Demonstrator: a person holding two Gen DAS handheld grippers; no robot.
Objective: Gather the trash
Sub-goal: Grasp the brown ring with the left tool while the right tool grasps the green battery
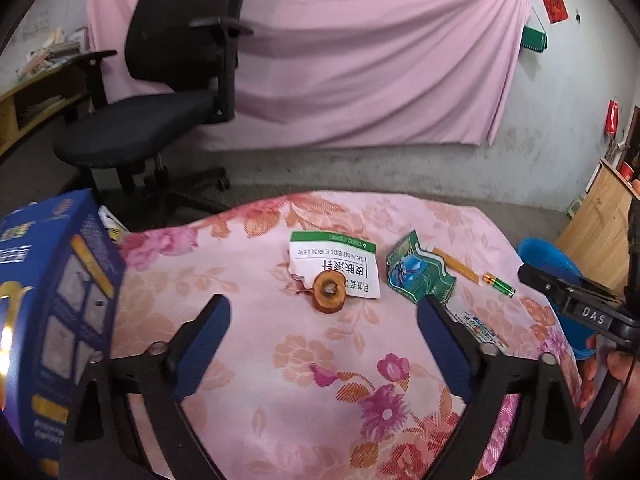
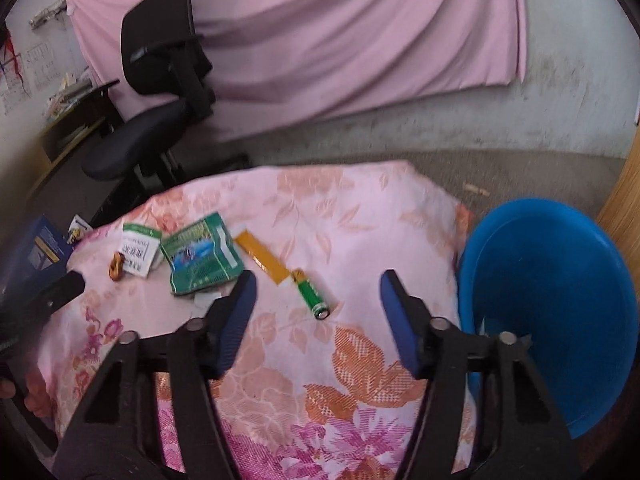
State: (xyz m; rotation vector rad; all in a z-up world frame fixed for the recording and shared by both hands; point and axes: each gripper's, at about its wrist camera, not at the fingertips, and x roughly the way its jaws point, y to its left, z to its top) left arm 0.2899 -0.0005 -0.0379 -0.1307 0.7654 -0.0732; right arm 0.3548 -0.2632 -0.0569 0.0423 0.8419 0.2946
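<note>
While both claws hover over the table (image 1: 248, 364) with its pink floral cloth, neither holds anything: the left gripper (image 1: 324, 316) has its blue-padded fingers spread wide, and the right gripper (image 2: 316, 292) is just as far apart, with bare cloth between the pads

Trash lies in a loose row toward the far edge. A white paper label (image 1: 340, 260) with a green band sits near the middle of that edge, and a small brown ring-shaped scrap (image 1: 329, 292) rests against its near side, overlapping it. Just to the right is a crumpled green packet (image 1: 420, 274), then a narrow orange strip (image 1: 456, 266), then a green battery (image 1: 500, 284) lying on its side; from the right wrist view the battery (image 2: 314, 296) touches the end of the strip (image 2: 262, 256) and lies straight ahead between the right claw's fingers. A small printed wrapper (image 1: 480, 328) peeks out behind the left claw's right finger

At the table's left edge stands a blue box (image 1: 56, 312). Off the right edge sits a blue basin (image 2: 560, 312). A black office chair (image 1: 160, 92) stands beyond the far edge, before a pink curtain (image 1: 360, 48)
</note>
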